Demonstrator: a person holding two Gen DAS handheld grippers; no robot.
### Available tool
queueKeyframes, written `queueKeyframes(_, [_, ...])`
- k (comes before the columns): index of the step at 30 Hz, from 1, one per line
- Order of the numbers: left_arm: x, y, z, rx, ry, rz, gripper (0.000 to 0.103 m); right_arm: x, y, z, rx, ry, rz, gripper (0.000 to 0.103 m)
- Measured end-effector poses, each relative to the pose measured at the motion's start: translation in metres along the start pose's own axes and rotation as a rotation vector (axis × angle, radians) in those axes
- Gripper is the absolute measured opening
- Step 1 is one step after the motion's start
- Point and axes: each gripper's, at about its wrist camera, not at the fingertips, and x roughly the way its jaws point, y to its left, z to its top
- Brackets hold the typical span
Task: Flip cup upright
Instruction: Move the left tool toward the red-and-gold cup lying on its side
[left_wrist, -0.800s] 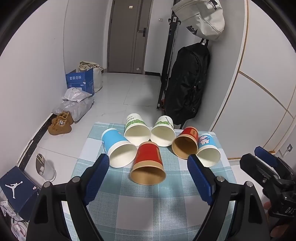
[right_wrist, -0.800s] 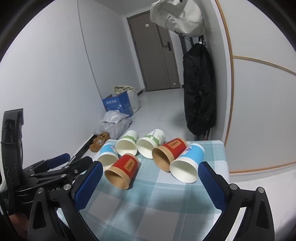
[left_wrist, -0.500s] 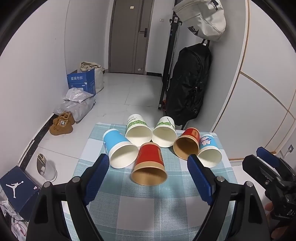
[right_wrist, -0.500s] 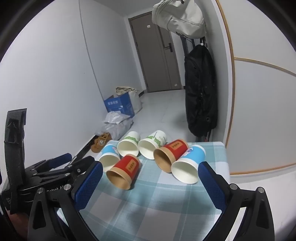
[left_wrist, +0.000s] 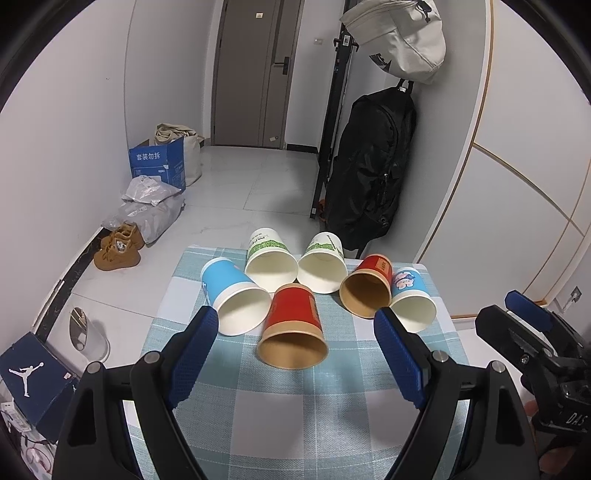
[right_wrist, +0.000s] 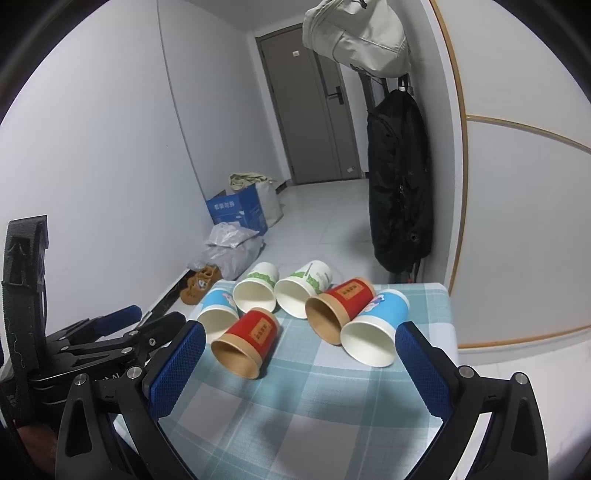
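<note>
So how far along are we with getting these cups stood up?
Nothing is done yet: all six paper cups lie on their sides on the checked tablecloth, mouths toward the cameras. In hand: nothing. The left tool is open, framing the near red cup; the right tool is open too, facing the blue cup nearest it. Left: grasping and righting a cup.
</note>
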Motion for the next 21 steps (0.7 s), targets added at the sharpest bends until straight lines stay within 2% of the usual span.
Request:
queueKeyframes(3, [0.001, -0.002, 0.001, 0.028, 0.017, 0.031, 0.083, 0.000, 0.000, 0.000, -0.001, -0.001, 0.000, 0.103])
queueKeyframes(5, [0.000, -0.002, 0.000, 0.037, 0.000, 0.038, 0.083, 0.000, 0.000, 0.000, 0.000, -0.001, 0.000, 0.103])
queueKeyframes(8, [0.001, -0.002, 0.001, 0.051, 0.029, 0.057, 0.083, 0.000, 0.000, 0.000, 0.002, 0.000, 0.001, 0.103])
queueKeyframes(9, [0.001, -0.001, 0.001, 0.028, 0.025, 0.037, 0.083, 0.001, 0.000, 0.000, 0.001, 0.000, 0.000, 0.103])
queueKeyframes(13, [0.003, -0.001, 0.002, 0.028, 0.054, 0.034, 0.083, 0.000, -0.002, 0.000, 0.002, 0.002, -0.003, 0.103])
queueKeyframes(18, [0.011, 0.002, 0.006, -0.018, 0.104, -0.024, 0.083, -0.001, -0.005, 0.001, 0.011, 0.001, -0.008, 0.103])
queueKeyframes(21, [0.017, 0.004, 0.011, -0.016, 0.091, -0.051, 0.083, -0.001, -0.008, 0.001, 0.016, 0.005, -0.013, 0.103])
